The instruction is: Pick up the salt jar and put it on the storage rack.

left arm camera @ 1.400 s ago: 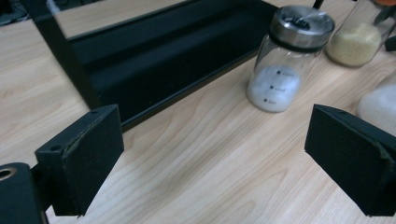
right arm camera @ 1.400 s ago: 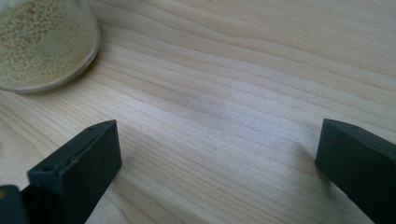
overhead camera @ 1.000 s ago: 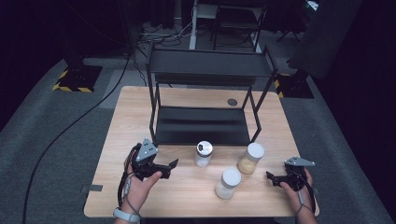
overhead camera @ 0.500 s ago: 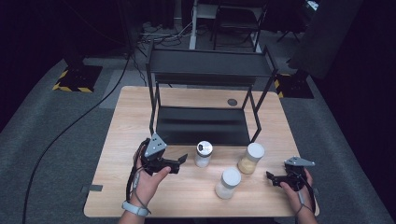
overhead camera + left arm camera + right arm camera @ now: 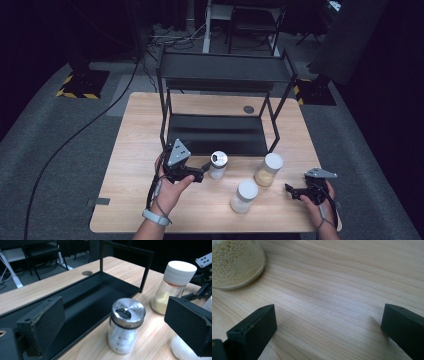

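Observation:
A small glass jar with a silver lid [image 5: 217,164] [image 5: 126,325] stands upright on the table just in front of the black shelf rack [image 5: 220,134] [image 5: 95,293]. My left gripper [image 5: 199,173] [image 5: 120,330] is open, its jaws on either side of this jar without touching it. Two white-lidded jars stand to its right: one with yellow grains [image 5: 268,169] [image 5: 173,287] [image 5: 234,262] and one with pale contents [image 5: 244,196]. My right gripper [image 5: 291,191] [image 5: 328,327] rests open near the table's right front, with bare wood between its jaws.
The two-tier black metal rack has thin posts [image 5: 162,115] at its corners and a top shelf [image 5: 225,67] overhead. A round grommet [image 5: 248,109] sits in the tabletop behind it. Bare wood [image 5: 135,130] lies left of the rack.
My left gripper has moved right and forward across the table, closing in on the silver-lidded jar. The right gripper and the jars have stayed put.

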